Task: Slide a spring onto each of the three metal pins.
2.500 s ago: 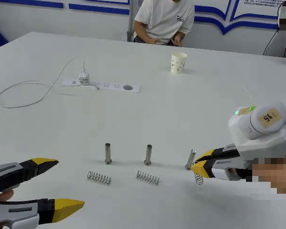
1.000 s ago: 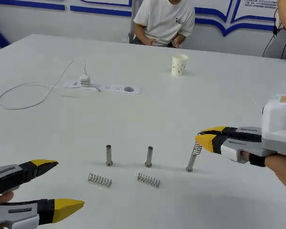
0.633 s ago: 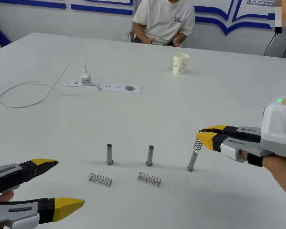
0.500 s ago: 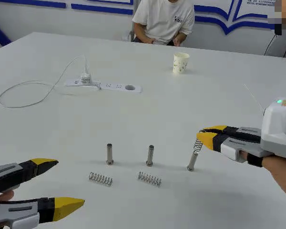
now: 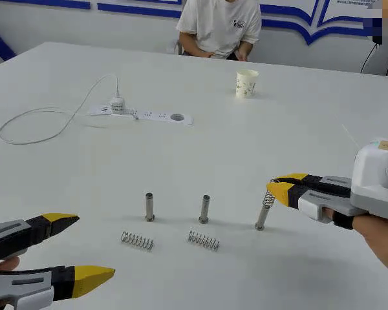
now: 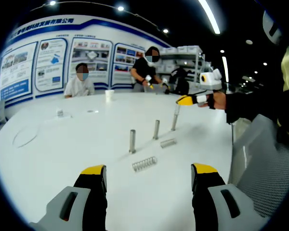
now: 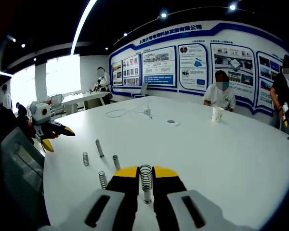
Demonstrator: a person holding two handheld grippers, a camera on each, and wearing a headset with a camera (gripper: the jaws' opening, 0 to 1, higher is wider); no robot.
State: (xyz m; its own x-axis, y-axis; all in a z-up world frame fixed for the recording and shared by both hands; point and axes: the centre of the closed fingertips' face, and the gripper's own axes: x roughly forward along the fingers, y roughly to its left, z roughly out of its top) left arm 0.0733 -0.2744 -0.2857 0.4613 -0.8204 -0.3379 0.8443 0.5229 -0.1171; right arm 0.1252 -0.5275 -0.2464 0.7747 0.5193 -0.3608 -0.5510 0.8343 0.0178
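The right tongs [image 5: 273, 187], clenched on a spring [image 5: 268, 200], hold it at the top of the tilted rightmost pin [image 5: 261, 221] so it can slide down, while the left tongs [image 5: 94, 249] hover spread apart above the desk [image 5: 200, 148], ready near a loose spring [image 5: 137, 241].

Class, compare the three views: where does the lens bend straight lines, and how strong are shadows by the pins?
Head view: lines look straight, light is even, pins cast only faint shadows on the table. Left gripper view: fisheye curves the table's edge, ceiling lights streak brightly. Right gripper view: same curving; the spring looks sharp.
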